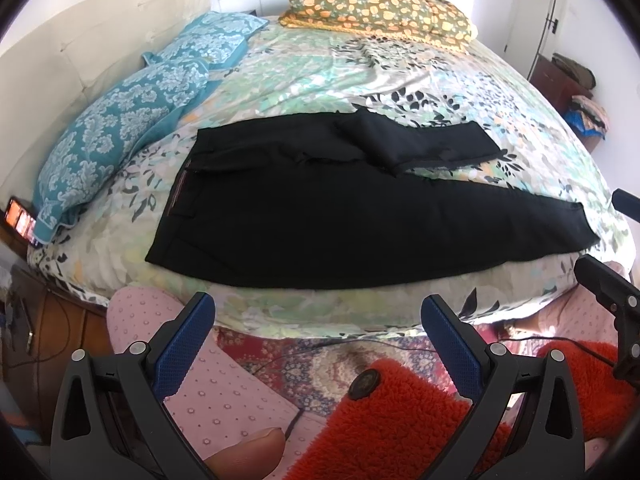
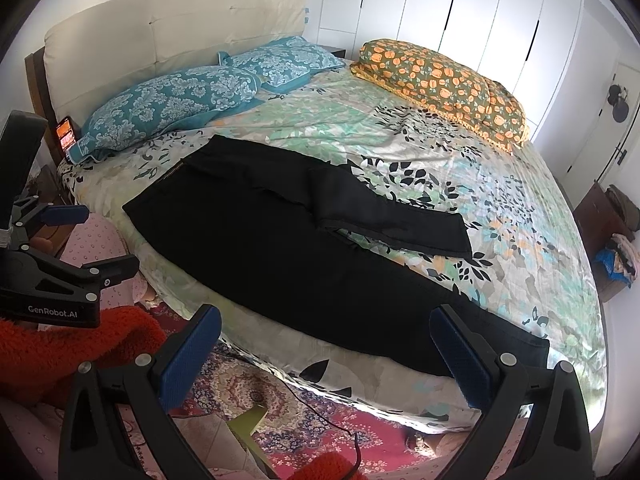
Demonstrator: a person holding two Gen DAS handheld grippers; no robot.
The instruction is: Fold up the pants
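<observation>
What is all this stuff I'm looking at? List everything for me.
pants: one, black, spread flat on the bed, far leg folded back on itself
bedsheet: one, pale floral, covering the bed
pillows: two, teal patterned, by the headboard
folded quilt: one, olive with orange flowers, far side of bed
headboard: one, cream, padded
phone: one, screen lit, beside the pillows
rug: one, red patterned, on the floor
wardrobe: white doors, behind the bed
left gripper: fingers open, empty
right gripper: fingers open, empty
</observation>
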